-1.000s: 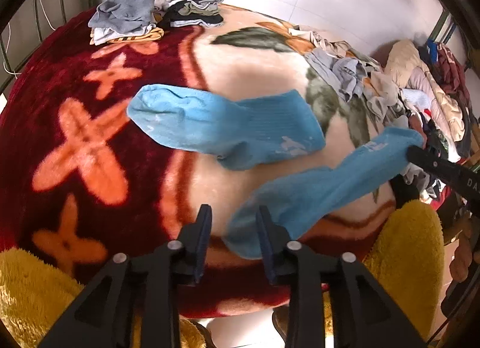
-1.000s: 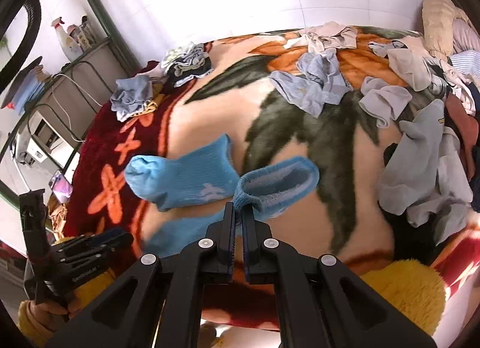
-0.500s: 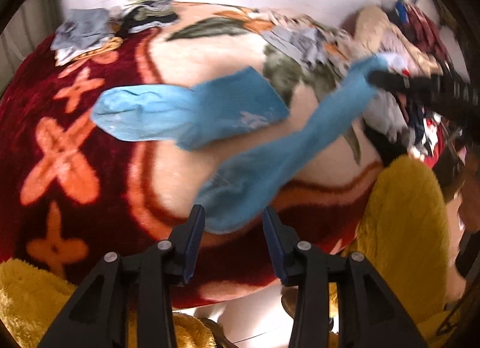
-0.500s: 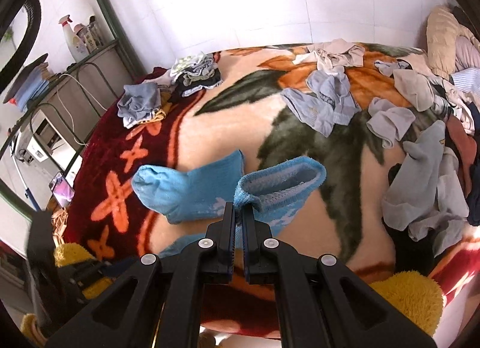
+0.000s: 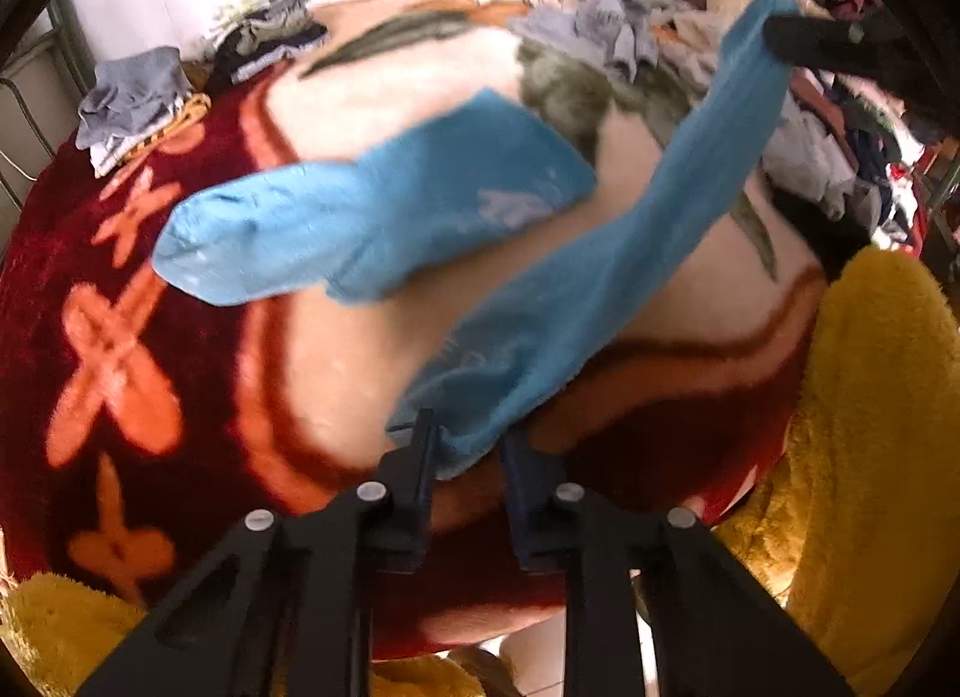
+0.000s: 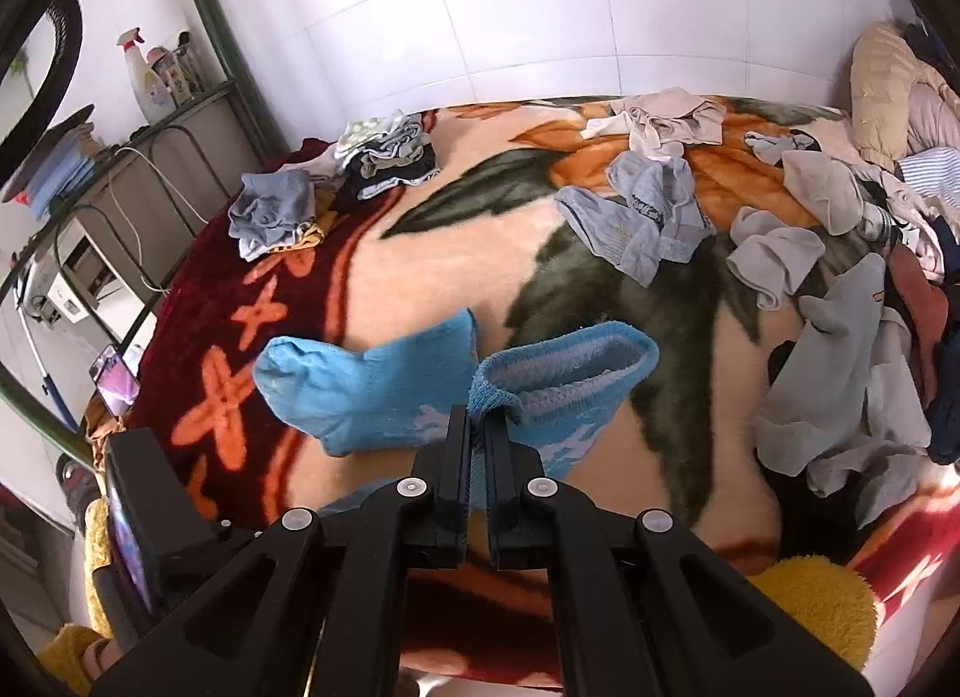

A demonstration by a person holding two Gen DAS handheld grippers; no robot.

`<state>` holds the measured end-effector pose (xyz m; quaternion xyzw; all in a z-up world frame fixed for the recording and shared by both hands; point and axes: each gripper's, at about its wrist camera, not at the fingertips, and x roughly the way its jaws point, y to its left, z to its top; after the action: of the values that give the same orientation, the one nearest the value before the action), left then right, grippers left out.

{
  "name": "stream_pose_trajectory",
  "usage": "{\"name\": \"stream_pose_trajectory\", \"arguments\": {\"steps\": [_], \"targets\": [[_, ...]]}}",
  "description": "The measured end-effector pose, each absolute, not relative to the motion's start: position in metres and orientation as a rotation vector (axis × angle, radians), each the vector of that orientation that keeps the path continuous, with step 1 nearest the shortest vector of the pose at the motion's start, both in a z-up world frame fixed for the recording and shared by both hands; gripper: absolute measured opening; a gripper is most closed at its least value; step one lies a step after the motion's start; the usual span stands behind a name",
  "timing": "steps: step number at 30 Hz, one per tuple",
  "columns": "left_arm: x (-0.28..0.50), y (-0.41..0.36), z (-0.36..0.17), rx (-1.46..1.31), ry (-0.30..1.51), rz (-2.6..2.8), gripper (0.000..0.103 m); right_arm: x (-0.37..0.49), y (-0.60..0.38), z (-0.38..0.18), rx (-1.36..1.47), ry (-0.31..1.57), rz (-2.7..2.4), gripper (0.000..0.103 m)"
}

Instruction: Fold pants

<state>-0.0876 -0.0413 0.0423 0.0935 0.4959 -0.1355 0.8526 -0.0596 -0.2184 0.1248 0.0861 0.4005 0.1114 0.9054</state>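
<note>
**Blue sock stretched between both grippers over the bed**

While the right gripper (image 6: pixel 478 427) pinches the cuff of a blue sock (image 6: pixel 558 391), we see its fingers (image 6: pixel 456 445) nearly together with only the bunched edge of the cuff between them. That sock runs from the cuff, raised at the far right of the left wrist view, down to its toe at the near middle, hanging above the blanket (image 5: pixel 336 114). Our left gripper (image 5: pixel 465 445) sits at the toe end: its fingers (image 5: pixel 420 457) stand narrowly apart and are closing, with the toe of the sock between them, though we cannot tell whether both pads press on it yet.

A second blue sock (image 5: pixel 372 223) lies flat on the blanket just left of the stretched one, its toe pointing left. At the far left edge of the bed we see small stacks of folded clothes (image 6: pixel 384 156). A loose heap of grey and pale clothes (image 6: pixel 840 289) covers the right side. We make out no pants for certain among these piles. A shelf with bottles (image 6: pixel 150 72) stands against the tiled wall at far left.
</note>
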Motion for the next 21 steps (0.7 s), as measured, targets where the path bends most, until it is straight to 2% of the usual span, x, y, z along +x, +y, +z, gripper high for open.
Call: {"name": "stream_pose_trajectory", "arguments": {"steps": [3, 13, 21], "targets": [[-0.088, -0.036, 0.054, 0.152, 1.005, -0.293, 0.013, -0.065, -0.218, 0.128, 0.166, 0.809, 0.231, 0.005], [-0.092, 0.011, 0.105, -0.033, 0.9, -0.23, 0.011, -0.088, -0.201, 0.138, 0.114, 0.796, 0.27, 0.005], [-0.101, 0.048, 0.122, -0.078, 0.855, -0.161, 0.01, -0.094, -0.168, 0.139, 0.096, 0.804, 0.347, 0.005]]}}
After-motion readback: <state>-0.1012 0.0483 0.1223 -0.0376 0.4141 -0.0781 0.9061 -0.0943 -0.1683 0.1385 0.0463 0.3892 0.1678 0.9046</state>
